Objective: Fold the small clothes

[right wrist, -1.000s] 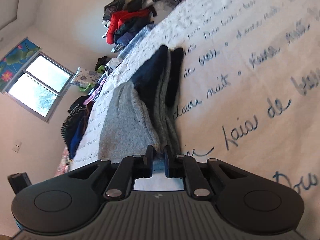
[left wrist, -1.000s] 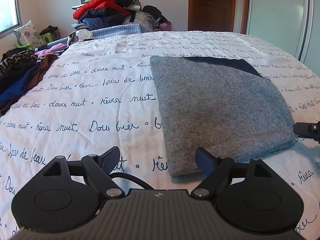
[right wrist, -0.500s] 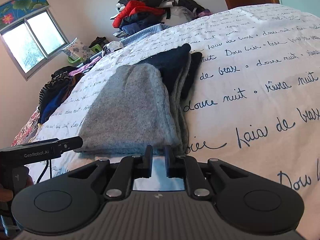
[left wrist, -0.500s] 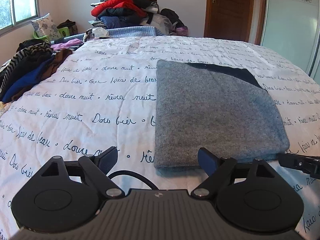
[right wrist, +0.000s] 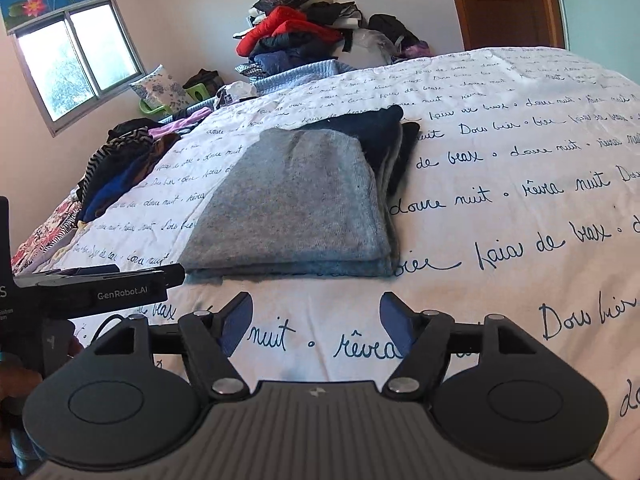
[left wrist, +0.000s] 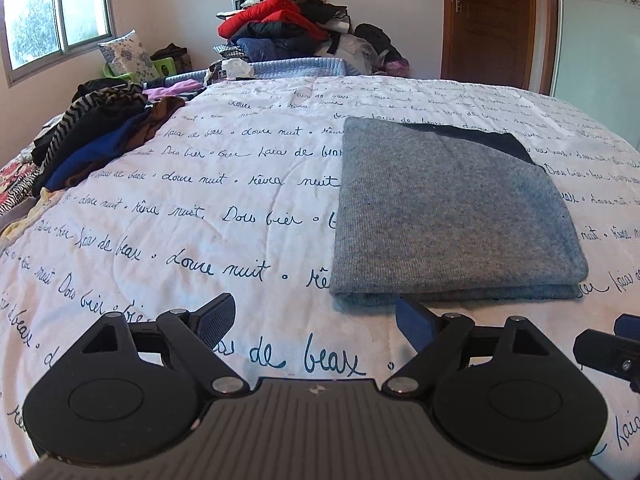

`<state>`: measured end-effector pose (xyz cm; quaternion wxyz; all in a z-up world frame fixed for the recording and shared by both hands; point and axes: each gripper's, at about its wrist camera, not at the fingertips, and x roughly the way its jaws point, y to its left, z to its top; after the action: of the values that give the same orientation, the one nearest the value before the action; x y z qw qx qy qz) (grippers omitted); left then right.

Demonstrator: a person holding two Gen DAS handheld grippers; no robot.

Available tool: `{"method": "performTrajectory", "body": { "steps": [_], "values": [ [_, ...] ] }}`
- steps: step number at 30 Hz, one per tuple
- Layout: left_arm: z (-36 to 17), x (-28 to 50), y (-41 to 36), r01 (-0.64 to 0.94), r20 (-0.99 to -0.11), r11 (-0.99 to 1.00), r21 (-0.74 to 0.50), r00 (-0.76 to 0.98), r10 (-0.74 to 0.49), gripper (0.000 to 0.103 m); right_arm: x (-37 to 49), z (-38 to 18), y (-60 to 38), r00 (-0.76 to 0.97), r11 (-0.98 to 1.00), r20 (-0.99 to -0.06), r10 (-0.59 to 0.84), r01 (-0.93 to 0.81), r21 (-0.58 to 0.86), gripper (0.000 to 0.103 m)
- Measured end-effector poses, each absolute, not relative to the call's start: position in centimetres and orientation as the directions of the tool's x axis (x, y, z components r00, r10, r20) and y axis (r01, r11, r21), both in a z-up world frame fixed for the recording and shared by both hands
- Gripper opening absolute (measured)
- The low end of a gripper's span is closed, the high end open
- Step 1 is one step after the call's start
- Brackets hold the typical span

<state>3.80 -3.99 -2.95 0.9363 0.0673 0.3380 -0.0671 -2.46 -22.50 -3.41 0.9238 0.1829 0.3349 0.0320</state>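
A grey knit garment point(left wrist: 452, 208) lies folded flat on the white bedspread point(left wrist: 200, 216), a dark blue layer showing at its far edge. In the right wrist view the same garment point(right wrist: 296, 204) lies just beyond the fingers. My left gripper point(left wrist: 316, 318) is open, just short of the garment's near edge, with only bedspread between its fingers. My right gripper point(right wrist: 316, 320) has its jaws opening, nothing between them, a little back from the fold. The left gripper's body point(right wrist: 100, 290) shows at the left of the right wrist view.
Unfolded clothes point(left wrist: 96, 136) are heaped along the bed's left edge. A tall pile of clothes point(left wrist: 288, 28) stands at the bed's far end. A window point(left wrist: 52, 16) is on the left wall, a wooden door point(left wrist: 488, 20) at the back right.
My right gripper let go of the garment's edge, opened, rolled level and drew back. My left gripper drew back a little from the garment, staying open.
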Motion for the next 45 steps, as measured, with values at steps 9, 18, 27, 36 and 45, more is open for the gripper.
{"method": "performTrajectory", "body": {
  "steps": [9,18,27,36,45],
  "values": [
    [-3.4,3.0,-2.7,0.116,-0.649,0.992,0.04,0.759,-0.063,0.086,-3.2,-3.6,-20.9,0.77,0.96,-0.621,0.147,0.039,0.276,0.081],
    [-4.0,2.6,-2.2,0.076,-0.663,0.996,0.053,0.748,-0.022,0.086,-3.5,-4.0,-19.8,0.757,0.968,-0.637,0.146,0.022,0.248,0.081],
    [-4.0,2.3,-2.4,0.083,-0.655,0.994,0.074,0.755,-0.015,0.086,-3.7,-4.1,-20.1,0.756,0.973,-0.641,0.131,0.028,0.231,0.083],
    [-4.0,2.2,-2.3,0.076,-0.656,0.995,0.071,0.755,-0.011,0.087,-4.0,-4.1,-19.4,0.759,0.983,-0.642,0.109,0.012,0.182,0.089],
    [-4.2,2.1,-1.9,0.044,-0.656,0.997,0.069,0.755,0.012,0.087,-4.2,-4.4,-19.5,0.753,0.983,-0.647,0.115,0.009,0.184,0.089]
  ]
}}
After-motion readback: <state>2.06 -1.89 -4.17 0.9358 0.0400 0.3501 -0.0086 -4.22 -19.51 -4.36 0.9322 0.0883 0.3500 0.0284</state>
